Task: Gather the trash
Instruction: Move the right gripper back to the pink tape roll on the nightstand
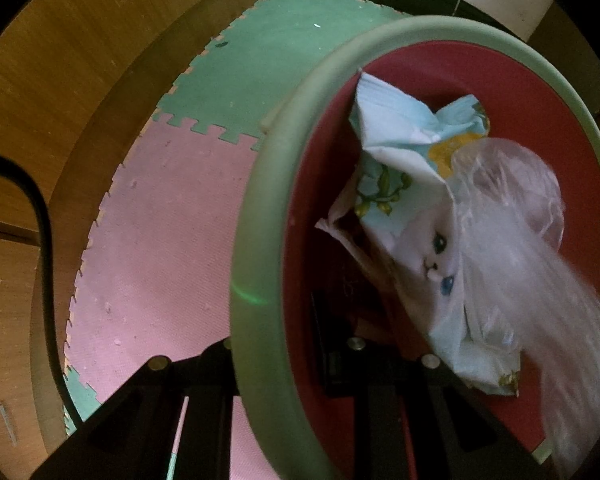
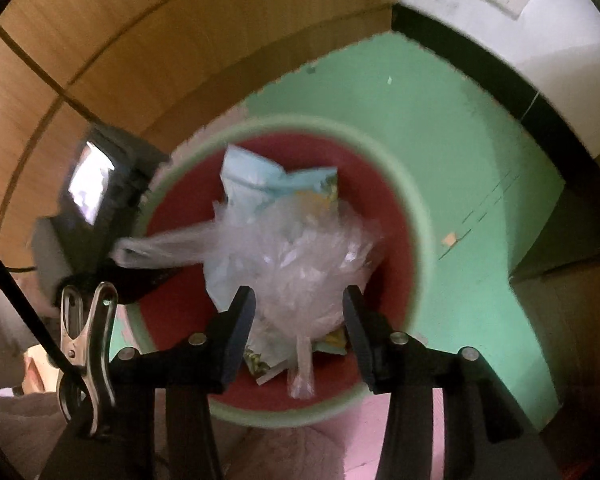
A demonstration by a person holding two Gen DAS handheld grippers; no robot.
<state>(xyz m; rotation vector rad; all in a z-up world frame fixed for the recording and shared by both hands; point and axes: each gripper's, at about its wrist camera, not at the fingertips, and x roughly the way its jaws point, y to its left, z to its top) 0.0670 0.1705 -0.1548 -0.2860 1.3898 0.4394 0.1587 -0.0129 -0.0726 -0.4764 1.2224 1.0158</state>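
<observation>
My left gripper [image 1: 277,364] clamps rim of bin [image 1: 255,200], one finger inside, one outside. My right gripper [image 2: 297,320] hangs above bin, jaws apart, nothing pinched. Clear plastic bag [image 2: 300,264] lies inside bin on printed wrapper [image 2: 247,176]. Bin stands on foam mat [image 1: 159,240].
</observation>
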